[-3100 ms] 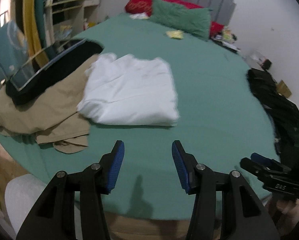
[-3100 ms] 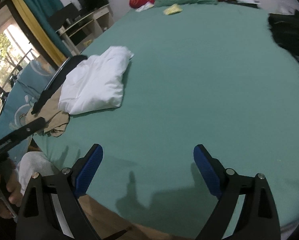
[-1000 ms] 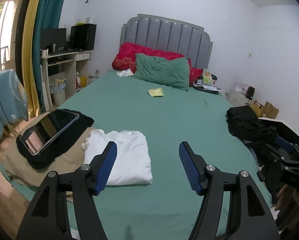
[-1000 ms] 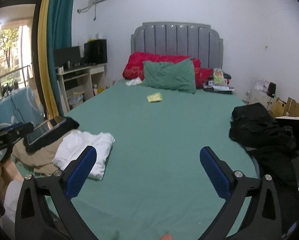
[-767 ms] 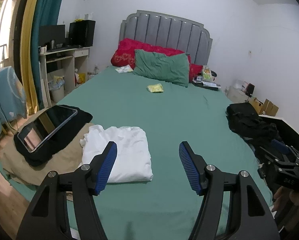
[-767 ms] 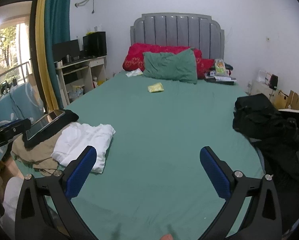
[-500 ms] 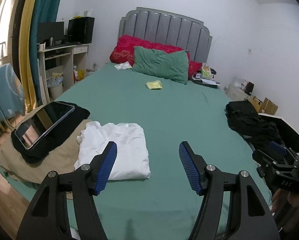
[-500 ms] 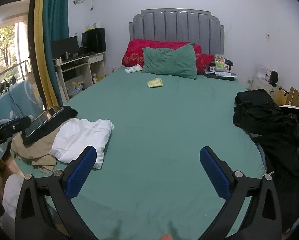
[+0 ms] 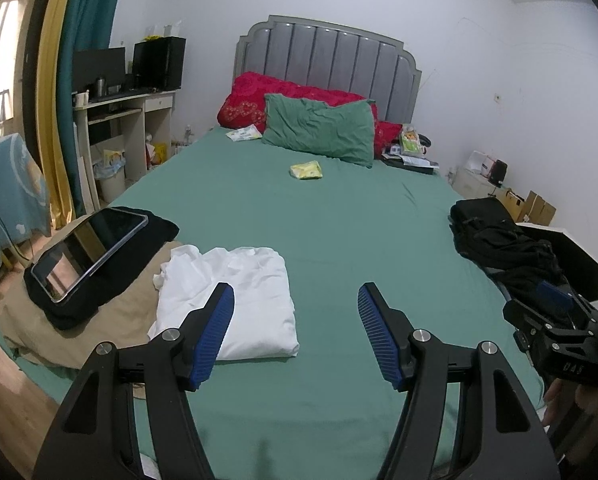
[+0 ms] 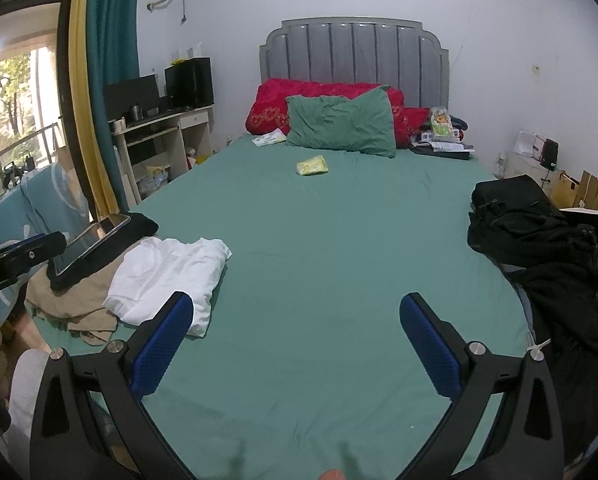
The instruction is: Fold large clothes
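A folded white garment (image 9: 239,296) lies on the green bed (image 9: 339,240) near its front left edge; it also shows in the right wrist view (image 10: 171,280). A tan garment (image 9: 79,320) lies under and left of it. A heap of black clothes (image 9: 503,244) sits at the bed's right edge, also in the right wrist view (image 10: 539,236). My left gripper (image 9: 295,300) is open and empty, held above the bed's foot. My right gripper (image 10: 295,312) is wide open and empty, also above the foot of the bed.
A tablet (image 9: 87,252) rests on black cloth at the left. A green pillow (image 9: 319,128), red pillows (image 9: 251,104) and a small yellow packet (image 9: 307,170) lie near the headboard. A desk (image 9: 119,120) stands left; boxes (image 9: 535,208) stand right.
Both grippers have lifted and tilted up from looking down at the bed to looking across the room. In the last second they have drifted only slightly; the clothes have not moved.
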Demonstrator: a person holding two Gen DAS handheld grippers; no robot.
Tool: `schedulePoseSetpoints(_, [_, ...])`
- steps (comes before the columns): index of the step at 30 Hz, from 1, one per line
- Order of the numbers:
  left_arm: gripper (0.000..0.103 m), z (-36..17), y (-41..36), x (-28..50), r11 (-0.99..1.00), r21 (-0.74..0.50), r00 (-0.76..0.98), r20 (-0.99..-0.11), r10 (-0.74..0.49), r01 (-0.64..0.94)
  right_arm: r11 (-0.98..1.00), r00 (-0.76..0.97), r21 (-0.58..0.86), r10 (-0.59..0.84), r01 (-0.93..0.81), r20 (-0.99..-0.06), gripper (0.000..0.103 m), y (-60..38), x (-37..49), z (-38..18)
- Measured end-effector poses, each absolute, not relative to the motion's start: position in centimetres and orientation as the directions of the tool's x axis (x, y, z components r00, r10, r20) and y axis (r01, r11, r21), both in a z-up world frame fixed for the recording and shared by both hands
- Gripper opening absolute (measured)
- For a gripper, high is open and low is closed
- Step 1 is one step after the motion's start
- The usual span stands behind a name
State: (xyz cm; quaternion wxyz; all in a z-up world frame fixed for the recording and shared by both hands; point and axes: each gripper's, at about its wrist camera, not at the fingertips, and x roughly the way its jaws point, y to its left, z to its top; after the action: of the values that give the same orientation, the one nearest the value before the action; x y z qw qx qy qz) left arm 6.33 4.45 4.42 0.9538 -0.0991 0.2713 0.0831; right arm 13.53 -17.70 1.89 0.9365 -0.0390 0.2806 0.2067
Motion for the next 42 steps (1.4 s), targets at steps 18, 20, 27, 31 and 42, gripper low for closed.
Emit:
schedulePoseSetpoints(18, [0.068, 4.5, 4.6, 6.3, 0.969, -0.125, 0.833, -0.541, 0.115, -0.215, 0.911, 0.746, 0.055, 0.368, -0.408, -0.555, 0.102, -16.0, 12.4, 1.8])
schedulePoseSetpoints(20, [0.068, 4.5, 4.6, 6.4, 0.969, -0.126, 0.833, -0.542, 0.113, -0.213, 0.912, 0.747, 0.055, 0.367, -0.407, -0.554, 0.102, -15.9, 12.3, 1.8])
schedulePoseSetpoints(27, [0.068, 4.4, 4.6, 6.3, 0.97, -0.125, 0.832, -0.544, 0.11, -0.21, 0.912, 0.746, 0.056, 0.367, -0.407, -0.556, 0.102, -16.0, 12.4, 1.8])
schedulePoseSetpoints(31, [0.068, 4.4, 4.6, 6.4, 0.971, -0.12, 0.832, -0.544, 0.109, -0.206, 0.913, 0.745, 0.057, 0.366, -0.405, -0.558, 0.102, -15.7, 12.2, 1.7])
schedulePoseSetpoints(42, [0.068, 4.6, 4.9, 6.9, 0.974, -0.11, 0.836, -0.537, 0.111, -0.2, 0.915, 0.743, 0.065, 0.364, -0.399, -0.562, 0.102, -15.5, 11.9, 1.0])
